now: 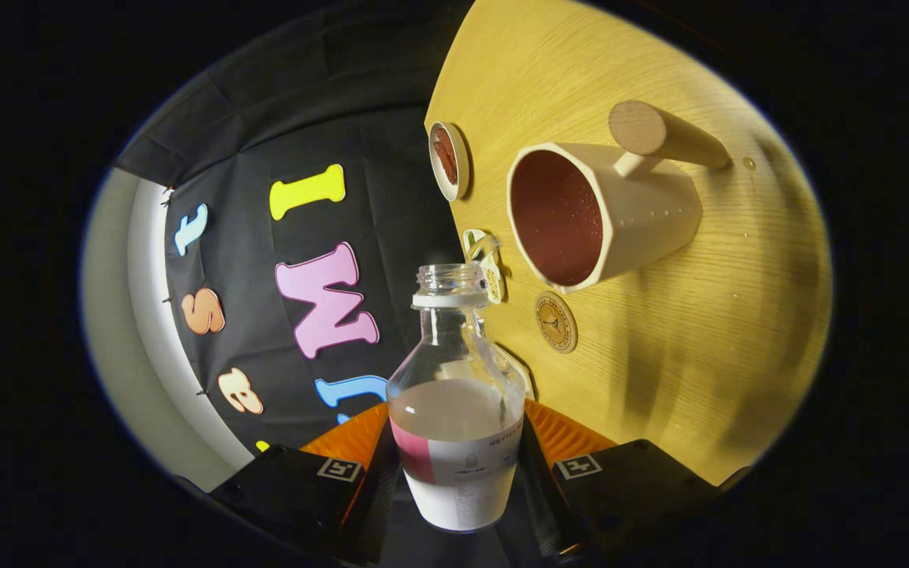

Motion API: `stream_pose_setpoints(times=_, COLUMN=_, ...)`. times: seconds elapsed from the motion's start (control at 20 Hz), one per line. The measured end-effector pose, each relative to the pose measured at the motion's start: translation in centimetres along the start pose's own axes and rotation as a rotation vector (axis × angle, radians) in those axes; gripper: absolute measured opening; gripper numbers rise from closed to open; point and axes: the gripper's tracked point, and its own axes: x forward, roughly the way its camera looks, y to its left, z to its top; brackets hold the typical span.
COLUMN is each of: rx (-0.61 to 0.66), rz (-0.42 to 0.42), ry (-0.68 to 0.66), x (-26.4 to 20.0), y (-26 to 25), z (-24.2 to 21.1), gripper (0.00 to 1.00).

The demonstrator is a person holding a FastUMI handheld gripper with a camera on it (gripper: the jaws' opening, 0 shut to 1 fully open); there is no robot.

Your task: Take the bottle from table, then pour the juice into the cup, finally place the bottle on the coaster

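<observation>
My gripper (454,446) is shut on a clear glass bottle (454,410), one finger on each side of its labelled lower body. The bottle has no cap and is about half full of pale, milky juice. The whole view is rolled, so the wooden table (683,355) stands on edge to the right of the bottle. Beyond the bottle's mouth and to its right is a cream cup (620,213) with a dark red inside and a round wooden handle. No stream leaves the bottle. A small round wooden coaster (555,321) lies on the table between the bottle and the cup.
A small white-rimmed round dish (449,160) with a reddish-brown inside sits farther along the table's edge. A small packet (486,264) lies just behind the bottle's neck. A few drops (749,163) dot the wood near the cup's handle. The booth's black cloth wall hangs behind.
</observation>
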Motion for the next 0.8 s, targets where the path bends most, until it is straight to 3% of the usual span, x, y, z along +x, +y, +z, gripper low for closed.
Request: stream_pose_setpoints(times=0.8, rx=0.116, rz=-0.012, ry=0.020, x=0.01, y=0.05, z=-0.29, gripper=0.74)
